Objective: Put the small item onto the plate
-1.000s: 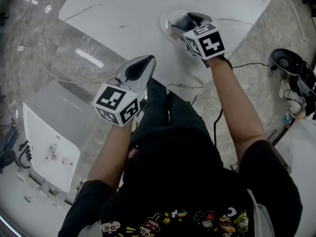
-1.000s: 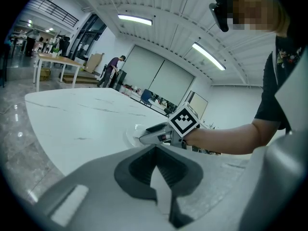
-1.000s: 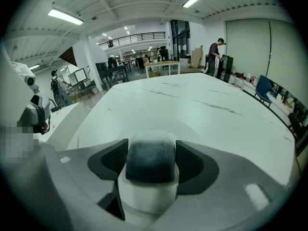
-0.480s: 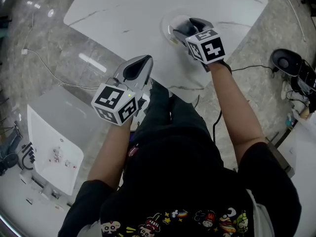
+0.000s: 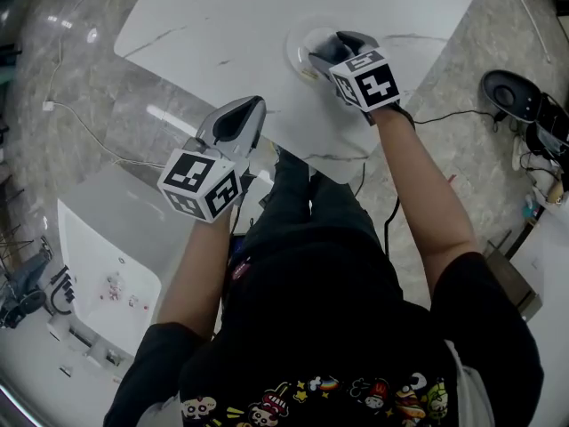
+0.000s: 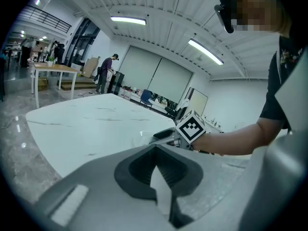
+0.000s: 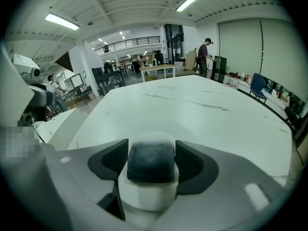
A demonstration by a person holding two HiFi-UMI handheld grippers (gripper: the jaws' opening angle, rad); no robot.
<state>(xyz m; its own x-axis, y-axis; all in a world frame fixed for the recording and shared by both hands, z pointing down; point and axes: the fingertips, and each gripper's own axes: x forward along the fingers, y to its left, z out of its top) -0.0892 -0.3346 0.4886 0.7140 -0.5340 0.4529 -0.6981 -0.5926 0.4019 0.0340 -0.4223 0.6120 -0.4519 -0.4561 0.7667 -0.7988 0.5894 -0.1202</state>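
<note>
A white round plate (image 5: 302, 44) sits on the white marble table (image 5: 222, 25), right of its middle. My right gripper (image 5: 327, 46) hangs over the plate and is shut on the small item (image 7: 150, 163), a white block with a dark grey top. The item fills the gap between the two black pads. In the head view the gripper hides the item. My left gripper (image 5: 238, 119) is shut with nothing in it, at the table's near edge, well left of the plate. From the left gripper view the plate (image 6: 142, 134) shows faintly beside the right gripper (image 6: 166, 135).
A white cabinet (image 5: 102, 238) stands on the floor at the lower left. Cables (image 5: 84, 127) run across the grey floor. A black round device (image 5: 509, 92) with more cables lies at the right. People stand far off in the hall behind the table.
The right gripper stays over the plate with the item in it. The left gripper has drifted slightly left and toward the table's edge.
</note>
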